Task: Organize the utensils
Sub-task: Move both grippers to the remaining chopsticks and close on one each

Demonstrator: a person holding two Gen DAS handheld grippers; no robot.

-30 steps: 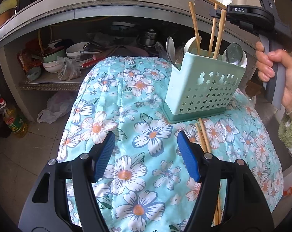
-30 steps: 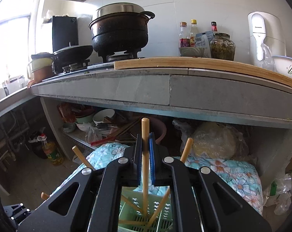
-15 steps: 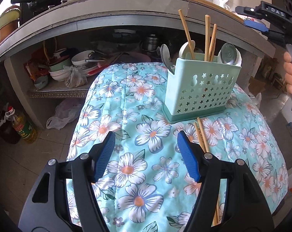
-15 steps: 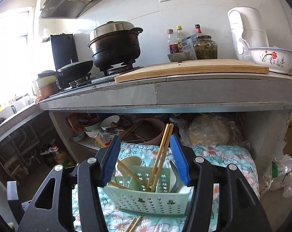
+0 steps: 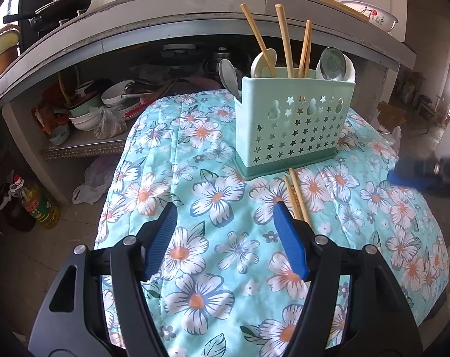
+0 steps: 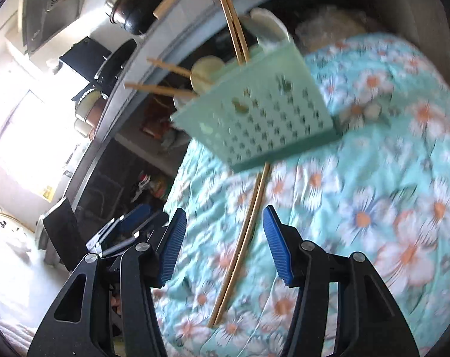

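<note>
Right gripper lining up on the two loose chopsticks below the caddy; both grippers empty.

Floral cloth (image 5: 213, 270) covers the table; one mint caddy (image 5: 293, 128) stands on it, upright, holding three chopsticks (image 5: 284, 41) visible in the left view, plus spoons, roughly four. Two loose chopsticks (image 6: 242, 247) lie side by side on the cloth, one end at the caddy base, long axis running from the caddy toward the grippers. Right gripper (image 6: 223, 245) is nearer: pair lies between its spread fingers, running lengthwise with them, so wrist probably needs a roll to pinch across. Left gripper (image 5: 226, 238), fingers spread, empty, pair just right of it. Right view blurred.
</note>
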